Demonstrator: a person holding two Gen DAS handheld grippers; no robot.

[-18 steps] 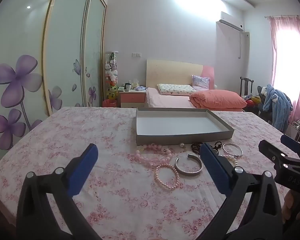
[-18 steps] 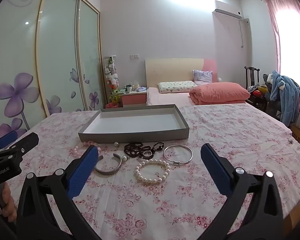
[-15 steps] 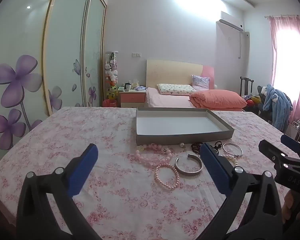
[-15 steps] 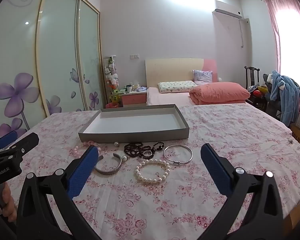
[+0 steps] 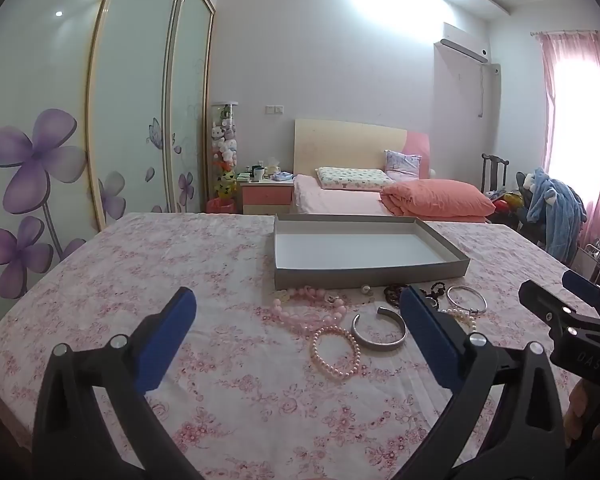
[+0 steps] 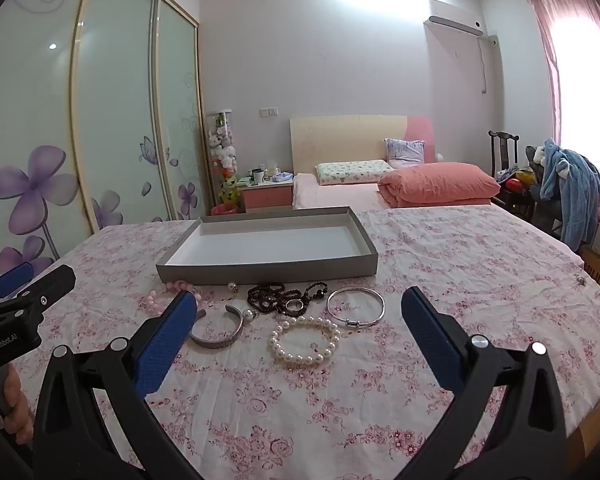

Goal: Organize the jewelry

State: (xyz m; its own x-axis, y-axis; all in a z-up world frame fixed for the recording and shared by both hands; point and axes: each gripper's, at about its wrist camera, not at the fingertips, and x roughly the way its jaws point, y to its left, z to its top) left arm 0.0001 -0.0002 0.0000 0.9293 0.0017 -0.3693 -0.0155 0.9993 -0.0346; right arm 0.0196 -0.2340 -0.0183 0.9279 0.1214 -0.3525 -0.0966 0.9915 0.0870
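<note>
An empty grey tray [image 5: 372, 271] [image 6: 268, 269] sits on the floral tablecloth. In front of it lie a pink bead necklace [image 5: 308, 308], a pink pearl bracelet [image 5: 335, 347], a silver cuff [image 5: 379, 330] [image 6: 218, 330], dark bead strands [image 6: 280, 298], a thin silver bangle [image 6: 355, 306] [image 5: 466, 298] and a white pearl bracelet [image 6: 305, 340]. My left gripper [image 5: 296, 332] is open and empty, hovering short of the pink pieces. My right gripper [image 6: 300, 328] is open and empty, hovering short of the white pearl bracelet.
The table's floral cloth [image 5: 120, 264] spreads wide to the left; its right edge [image 6: 596, 392] drops off near my right gripper. A small stud [image 6: 580, 279] lies far right. A bed [image 6: 380, 192], nightstand and sliding wardrobe doors [image 5: 60, 120] stand beyond.
</note>
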